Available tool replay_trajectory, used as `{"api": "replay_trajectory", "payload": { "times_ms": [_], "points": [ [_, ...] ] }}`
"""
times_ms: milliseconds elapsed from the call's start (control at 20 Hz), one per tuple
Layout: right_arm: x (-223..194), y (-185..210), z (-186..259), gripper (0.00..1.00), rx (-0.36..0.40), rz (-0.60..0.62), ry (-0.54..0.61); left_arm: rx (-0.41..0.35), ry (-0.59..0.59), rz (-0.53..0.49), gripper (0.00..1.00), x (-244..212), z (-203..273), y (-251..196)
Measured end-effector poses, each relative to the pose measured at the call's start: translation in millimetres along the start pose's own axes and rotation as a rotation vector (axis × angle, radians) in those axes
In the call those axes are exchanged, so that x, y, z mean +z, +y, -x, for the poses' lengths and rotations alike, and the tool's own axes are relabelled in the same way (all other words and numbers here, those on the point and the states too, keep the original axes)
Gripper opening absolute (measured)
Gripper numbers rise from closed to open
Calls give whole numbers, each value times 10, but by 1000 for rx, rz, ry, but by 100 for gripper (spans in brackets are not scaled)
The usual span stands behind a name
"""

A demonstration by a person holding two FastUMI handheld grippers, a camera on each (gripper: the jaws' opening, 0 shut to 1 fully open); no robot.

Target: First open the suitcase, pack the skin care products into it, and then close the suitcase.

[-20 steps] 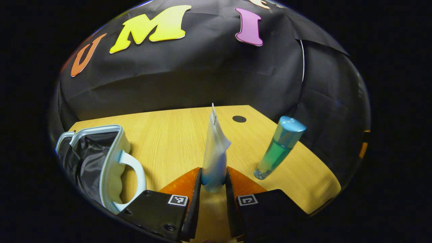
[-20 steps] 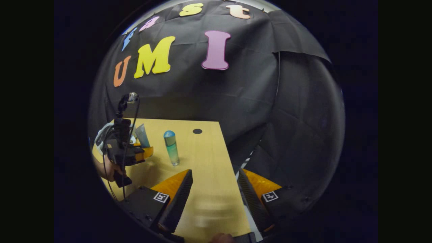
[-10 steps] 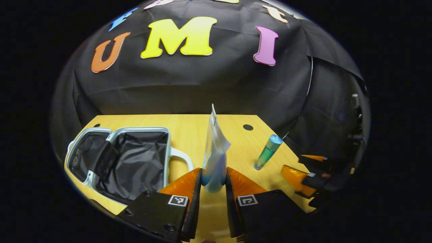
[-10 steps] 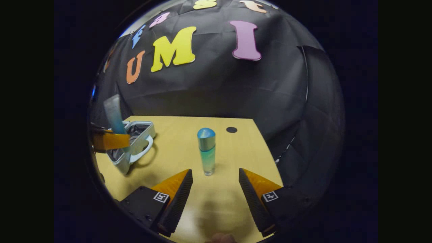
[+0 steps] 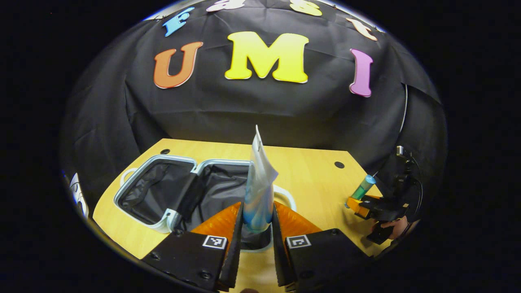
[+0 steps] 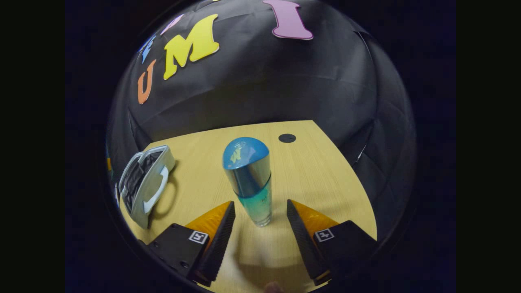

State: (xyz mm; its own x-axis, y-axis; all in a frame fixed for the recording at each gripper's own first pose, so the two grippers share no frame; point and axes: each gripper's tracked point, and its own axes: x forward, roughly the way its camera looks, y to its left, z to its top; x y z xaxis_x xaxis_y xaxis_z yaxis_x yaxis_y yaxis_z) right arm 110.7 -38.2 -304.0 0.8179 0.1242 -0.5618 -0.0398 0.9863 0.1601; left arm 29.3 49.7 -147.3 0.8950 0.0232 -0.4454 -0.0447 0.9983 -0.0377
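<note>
Over the last second I've swung my left gripper (image 5: 257, 228), clamped on the tube (image 5: 258, 191), across above the open suitcase (image 5: 163, 191), so releasing it comes next. My right gripper (image 6: 260, 228) has closed in with its fingers spread either side of the bottle (image 6: 250, 181) on the table (image 6: 317, 171), not touching yet.

Your left gripper (image 5: 257, 219) is clamped, both fingers pressing on the lower end of the tube (image 5: 259, 187) and holding it upright, pointing forward and tilted a little downward. Your right gripper (image 6: 260, 219) is spread wide, its fingers set on either side of the bottle (image 6: 250, 181) with a gap showing on both sides, so neither pad touches it. In the left gripper view that same right gripper sits far off at the right edge, with your hand (image 5: 392, 228) wrapped around what seems to be its handle, though it is small and dim there.
</note>
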Motion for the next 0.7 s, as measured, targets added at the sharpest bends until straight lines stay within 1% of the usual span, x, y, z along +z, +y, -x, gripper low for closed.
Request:
{"api": "replay_trajectory", "payload": {
  "times_ms": [50,100,150,200,250,300,350,450,550,650,700],
  "points": [
    [4,-11,-35,70,-7,2,3,14,4,0,39,12,-5,122],
    [-8,-8,-57,58,-9,6,10,24,9,2,39,18,-12,236],
    [-5,-10,-74,55,-17,15,16,28,18,5,39,17,-33,337],
    [-25,-8,-91,44,-25,29,21,16,34,11,39,-1,-63,392],
    [-13,0,-93,43,-26,40,19,1,55,17,39,-33,-102,431],
    [-13,0,-94,38,-26,56,23,-18,78,21,39,-58,-137,468],
    [-13,1,-80,39,-30,70,29,-36,103,25,39,-92,-178,523],
    [44,32,9,36,-28,60,32,-82,165,23,39,-183,-337,619],
    [104,90,211,36,-16,58,25,-119,246,-5,39,-303,-490,721],
    [190,208,474,36,21,56,22,-202,343,-15,39,-439,-686,706],
    [231,288,619,36,52,46,25,-238,408,-11,39,-534,-777,701]
  ]
}}
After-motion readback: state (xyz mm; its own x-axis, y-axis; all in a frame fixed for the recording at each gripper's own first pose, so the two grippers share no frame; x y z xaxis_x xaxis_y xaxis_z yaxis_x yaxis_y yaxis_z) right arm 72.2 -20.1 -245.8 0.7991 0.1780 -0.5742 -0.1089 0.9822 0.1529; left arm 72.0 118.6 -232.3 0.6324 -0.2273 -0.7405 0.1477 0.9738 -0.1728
